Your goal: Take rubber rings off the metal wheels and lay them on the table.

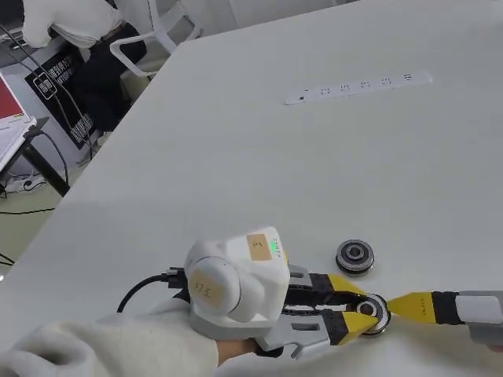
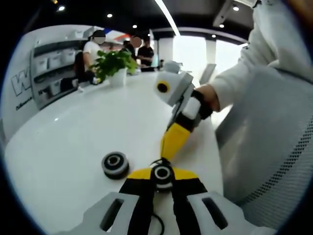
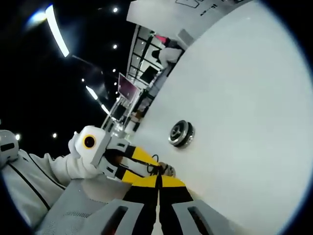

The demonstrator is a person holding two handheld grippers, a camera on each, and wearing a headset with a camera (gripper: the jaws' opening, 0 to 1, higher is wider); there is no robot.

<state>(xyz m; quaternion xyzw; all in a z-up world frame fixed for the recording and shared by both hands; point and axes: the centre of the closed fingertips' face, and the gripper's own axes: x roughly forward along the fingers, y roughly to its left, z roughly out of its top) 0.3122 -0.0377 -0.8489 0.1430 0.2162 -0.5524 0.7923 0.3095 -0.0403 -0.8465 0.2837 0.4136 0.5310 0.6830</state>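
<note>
My left gripper (image 1: 366, 314) is shut on a small metal wheel (image 1: 376, 311) low over the white table (image 1: 259, 157), near its front edge. The right gripper (image 1: 391, 305) reaches in from the right, jaws pressed together with their tip at that wheel's rim. In the left gripper view the held wheel (image 2: 163, 172) sits between my yellow jaws, and the right gripper (image 2: 165, 155) meets it from above. A thin black rubber ring (image 3: 155, 169) stretches from the wheel (image 3: 167, 170) to the right gripper (image 3: 158, 178). A second wheel (image 1: 354, 256) with its black ring lies flat just beyond.
A white power strip (image 1: 357, 87) lies far back on the table. Off the table's left edge stand a chair (image 1: 149, 35), cables and a laptop stand (image 1: 20, 126). People stand by shelves and a plant (image 2: 113, 62) in the distance.
</note>
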